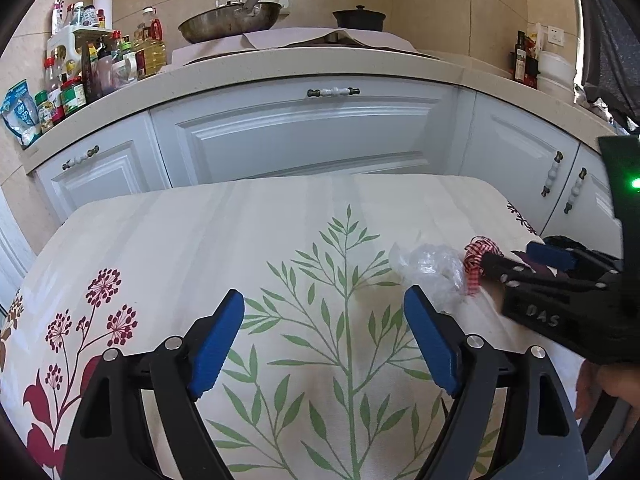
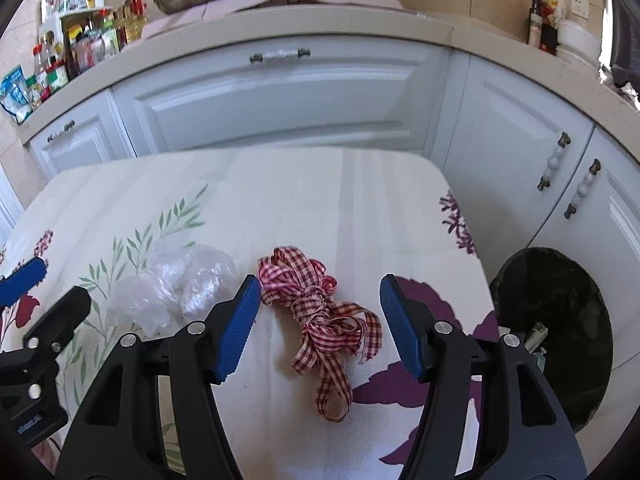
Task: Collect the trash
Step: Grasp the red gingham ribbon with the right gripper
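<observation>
- Two pieces of trash are lying on the table: a red-and-white checked ribbon (image 2: 320, 320) tangled in loops, and a crumpled clear plastic wrap (image 2: 176, 288) just to its left, the two close but apart as far as I can tell.
- I am holding the right gripper (image 2: 316, 320) over the ribbon with its blue pads apart; the ribbon is sitting between them, neither pad pressing on it.
- I am keeping the left gripper (image 1: 324, 336) spread wide over bare cloth, nothing between its pads; the plastic wrap is lying just beyond its right pad.
- Both pieces are resting on a cream tablecloth (image 2: 320, 200) printed with green leafy stems and dark red and purple flowers.
- Off the table's right edge, a black trash bin (image 2: 560, 320) is standing on the floor with some small scraps inside.
- Behind the table, white cabinets (image 1: 304, 132) with beaded handles are running under a pale countertop (image 1: 320, 64).
- On that counter, a steel pan (image 1: 228, 24) and a dark lidded pot (image 1: 360, 18) are sitting by the wall, and bottles and jars (image 1: 92, 64) are crowding the left end.
- Beige tiles are covering the wall (image 1: 432, 0).
</observation>
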